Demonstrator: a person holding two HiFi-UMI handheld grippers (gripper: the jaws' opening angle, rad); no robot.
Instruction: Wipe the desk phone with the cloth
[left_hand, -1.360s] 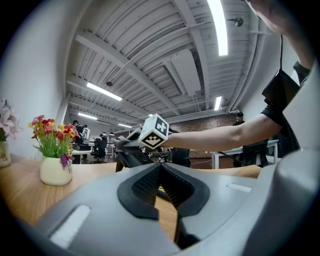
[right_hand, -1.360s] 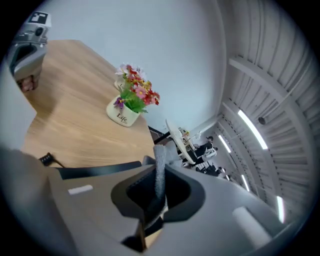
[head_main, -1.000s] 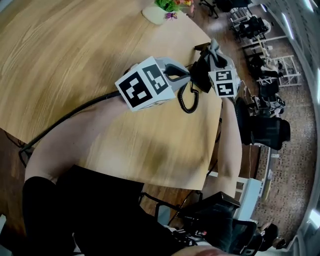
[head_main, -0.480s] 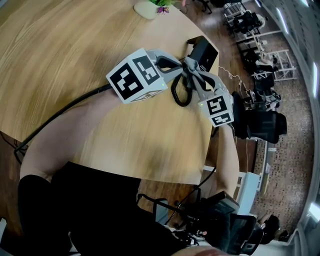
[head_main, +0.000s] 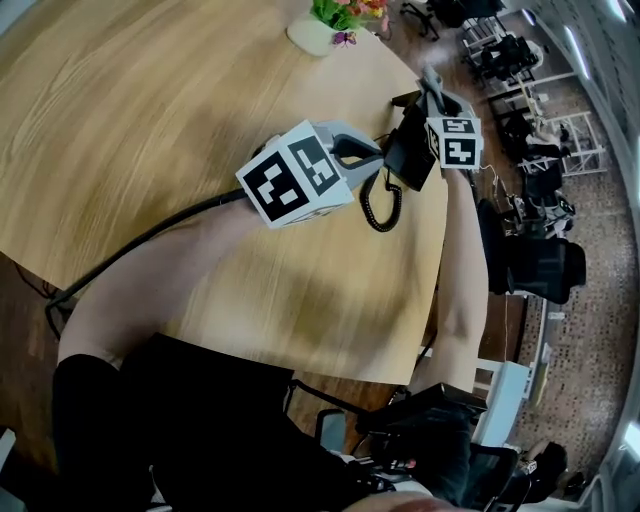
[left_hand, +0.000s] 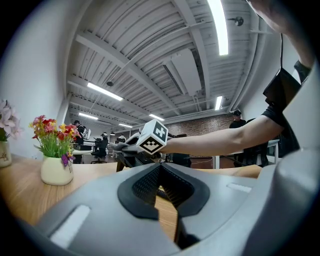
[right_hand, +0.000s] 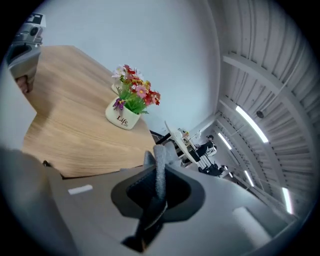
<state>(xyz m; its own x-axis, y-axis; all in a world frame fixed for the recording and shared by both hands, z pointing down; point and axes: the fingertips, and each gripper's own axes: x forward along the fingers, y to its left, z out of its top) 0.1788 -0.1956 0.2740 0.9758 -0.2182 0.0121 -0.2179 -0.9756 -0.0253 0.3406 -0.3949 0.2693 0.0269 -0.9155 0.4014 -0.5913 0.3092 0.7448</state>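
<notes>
Table: a light wooden table with a rounded edge (head_main: 150, 110) fills the head view from the centre out to 9 o'clock.
Phone: the black desk phone (head_main: 408, 152) stands close to the table's edge, at about 2 o'clock from the middle of the head view.
Cord: a black coiled cord (head_main: 378, 205) hangs in a loop at 7 o'clock of the phone, lying on the wood.
Left gripper: the left gripper (head_main: 368, 150) points toward 3 o'clock, its tips just beside the phone's near side and above the cord. Its marker cube trails at 9 o'clock.
Left jaws: drawn close together, with only a thin slit between the pads through which the wood shows. Nothing is held.
Right gripper: the right gripper (head_main: 430, 90) sits at the phone's 1 o'clock corner, tips toward 12 o'clock and marker cube at 3 o'clock of the phone.
Right jaws: clamped on a strip of grey cloth (right_hand: 159, 167), which stands up past the tips.
Cloth contact: no view shows whether the cloth touches the phone.
Pot: a white flower pot with red, pink and yellow blooms (head_main: 315, 28) stands at 11 o'clock of the phone, well apart from it.
Cable: a thin black cable (head_main: 140, 235) runs over the table from the left gripper's cube toward 8 o'clock.
</notes>
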